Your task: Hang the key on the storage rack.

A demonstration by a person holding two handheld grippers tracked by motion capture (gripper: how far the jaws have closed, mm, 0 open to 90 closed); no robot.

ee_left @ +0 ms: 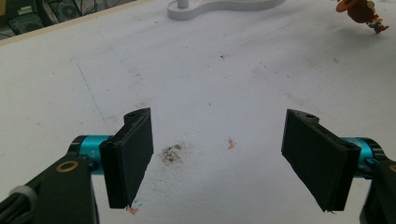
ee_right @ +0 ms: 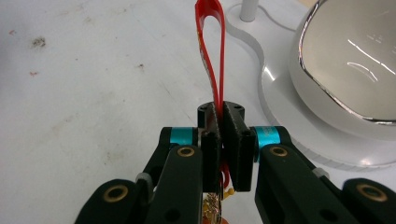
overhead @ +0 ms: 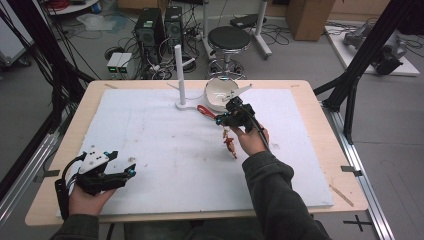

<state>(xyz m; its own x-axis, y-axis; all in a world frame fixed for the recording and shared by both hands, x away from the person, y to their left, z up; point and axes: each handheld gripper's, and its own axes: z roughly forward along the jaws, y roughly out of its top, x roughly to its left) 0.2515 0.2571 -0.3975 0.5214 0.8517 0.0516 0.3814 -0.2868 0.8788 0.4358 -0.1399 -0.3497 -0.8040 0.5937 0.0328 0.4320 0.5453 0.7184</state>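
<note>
- High view: even, dim-ish overhead light; soft, low-res, faint shadows on white mat (overhead: 165, 145).
- Gripper views: brighter, sharp mid-frame; near parts blurred.
- Glare streaks on bowl (ee_right: 355, 60) interior.

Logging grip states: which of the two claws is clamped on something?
The right claw: its jaws pinch the red strap of the keychain figure. The left claw stands wide open, holding nothing.
</note>
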